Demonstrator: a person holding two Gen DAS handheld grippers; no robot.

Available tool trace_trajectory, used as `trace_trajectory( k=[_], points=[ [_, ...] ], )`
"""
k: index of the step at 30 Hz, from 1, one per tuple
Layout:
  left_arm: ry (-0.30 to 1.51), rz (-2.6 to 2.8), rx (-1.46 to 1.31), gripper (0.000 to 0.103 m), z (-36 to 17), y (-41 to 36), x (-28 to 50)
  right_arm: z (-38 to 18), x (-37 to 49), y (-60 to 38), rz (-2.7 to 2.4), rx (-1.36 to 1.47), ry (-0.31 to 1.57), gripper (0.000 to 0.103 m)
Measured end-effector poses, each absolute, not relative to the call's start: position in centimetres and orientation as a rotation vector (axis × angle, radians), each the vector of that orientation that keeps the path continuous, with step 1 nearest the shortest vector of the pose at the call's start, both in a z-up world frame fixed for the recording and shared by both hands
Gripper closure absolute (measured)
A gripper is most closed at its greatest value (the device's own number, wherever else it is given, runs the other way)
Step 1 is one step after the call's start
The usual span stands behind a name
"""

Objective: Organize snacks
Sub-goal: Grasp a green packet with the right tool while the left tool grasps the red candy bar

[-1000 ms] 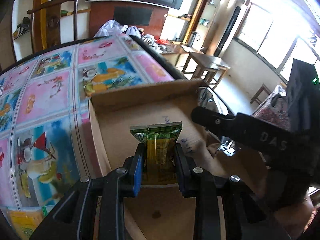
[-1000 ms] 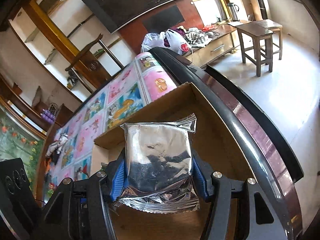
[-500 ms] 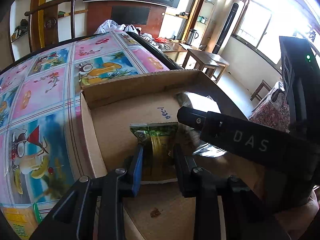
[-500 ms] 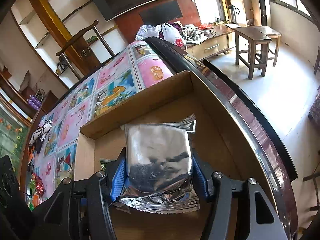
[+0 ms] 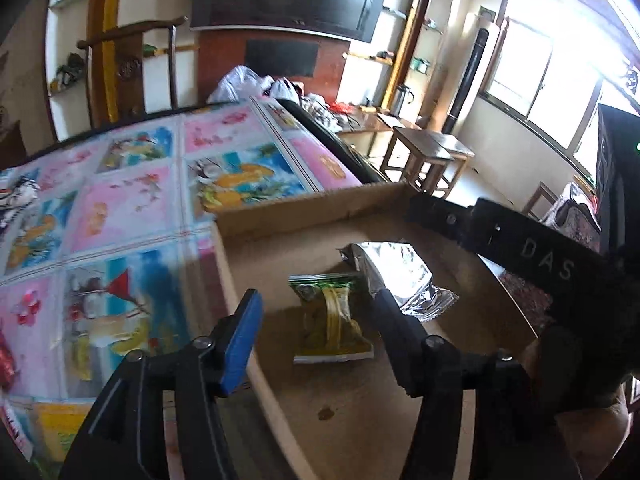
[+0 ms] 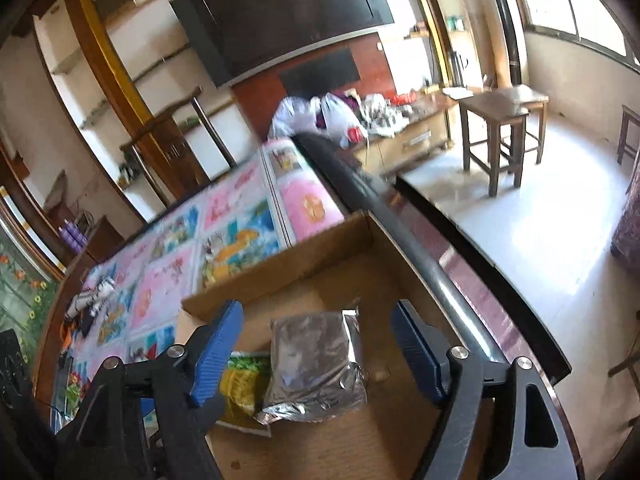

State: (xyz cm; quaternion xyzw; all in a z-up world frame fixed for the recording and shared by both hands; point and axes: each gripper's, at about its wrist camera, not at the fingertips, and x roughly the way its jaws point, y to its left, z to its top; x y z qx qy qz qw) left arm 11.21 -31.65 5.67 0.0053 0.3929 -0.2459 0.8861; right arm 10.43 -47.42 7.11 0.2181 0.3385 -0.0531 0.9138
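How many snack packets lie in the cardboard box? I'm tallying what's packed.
2: a green packet on the box floor, and a silver packet touching its right side.

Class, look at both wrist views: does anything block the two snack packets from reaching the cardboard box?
Nothing visible does. The green packet and the silver packet already lie inside the cardboard box, below the open left gripper and right gripper.
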Motion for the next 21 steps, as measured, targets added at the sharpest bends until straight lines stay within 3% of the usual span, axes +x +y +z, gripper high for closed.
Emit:
trace_trajectory(
  k=[15,21],
  points=[
    [0.692,-0.429,-0.024,0.037,9.1,-19.6,1.0,11.4,7.0,-42.7,0.185,0.376,0.372,0.035],
    [0.697,-0.341,-0.019,0.036,8.9,-12.1,-3.0,11.2,6.0,-35.9,0.373,0.348,0.495,0.037]
  ],
)
